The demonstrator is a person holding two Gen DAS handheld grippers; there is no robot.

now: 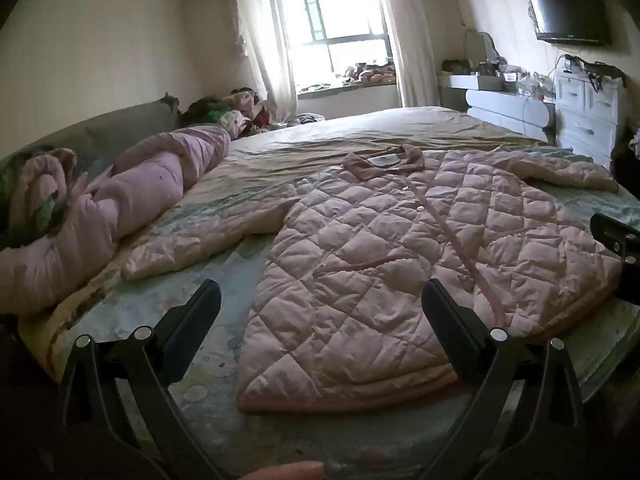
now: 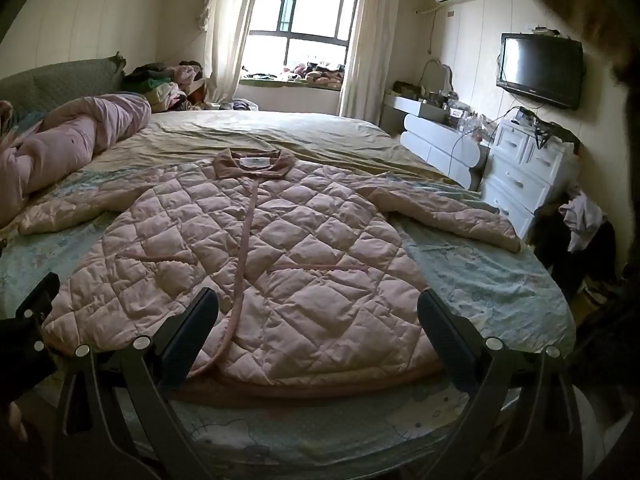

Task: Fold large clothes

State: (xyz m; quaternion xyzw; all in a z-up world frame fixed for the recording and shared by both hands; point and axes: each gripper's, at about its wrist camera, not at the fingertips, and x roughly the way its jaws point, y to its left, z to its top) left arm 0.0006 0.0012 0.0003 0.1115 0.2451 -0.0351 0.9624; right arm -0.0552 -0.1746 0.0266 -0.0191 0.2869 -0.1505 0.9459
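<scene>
A pink quilted coat [image 1: 400, 248] [image 2: 256, 256] lies flat on the bed, front up, collar toward the window and both sleeves spread out. My left gripper [image 1: 320, 308] hangs open above the coat's lower left hem with nothing between its fingers. My right gripper [image 2: 316, 312] is open too, above the coat's lower right part near the hem. The right gripper's tip [image 1: 616, 236] shows at the right edge of the left wrist view. In the right wrist view the left gripper [image 2: 36, 300] shows at the left edge.
A bed [image 2: 480, 288] with a pale patterned sheet fills the room. A rolled pink duvet [image 1: 120, 200] lies along the left by the headboard. White drawers [image 2: 520, 176] and a wall television [image 2: 540, 70] stand at the right. Clothes are piled by the window [image 2: 308, 20].
</scene>
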